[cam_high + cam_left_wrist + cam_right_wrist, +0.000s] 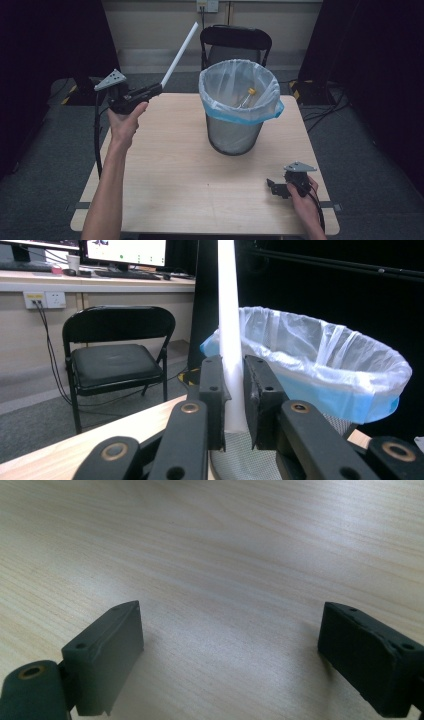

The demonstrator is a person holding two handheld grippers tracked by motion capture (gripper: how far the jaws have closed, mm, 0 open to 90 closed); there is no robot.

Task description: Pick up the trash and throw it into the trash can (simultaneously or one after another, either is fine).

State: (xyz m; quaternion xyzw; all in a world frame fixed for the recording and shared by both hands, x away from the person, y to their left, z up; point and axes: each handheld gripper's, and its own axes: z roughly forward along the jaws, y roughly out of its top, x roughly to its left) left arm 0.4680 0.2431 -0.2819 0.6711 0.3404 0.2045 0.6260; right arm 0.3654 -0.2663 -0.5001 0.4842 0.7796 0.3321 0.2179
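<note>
White tube (179,53) rises slanting from the left gripper (156,90) beside the lined bin (239,102) in the high view, likely held for dropping in, sits clamped between closed jaws in the left gripper view, while the right gripper (230,650) shows jaws wide apart and empty over the counter (225,555).

bin (235,125) on table (175,175), chair (235,42) behind, tube (179,49) left
</note>
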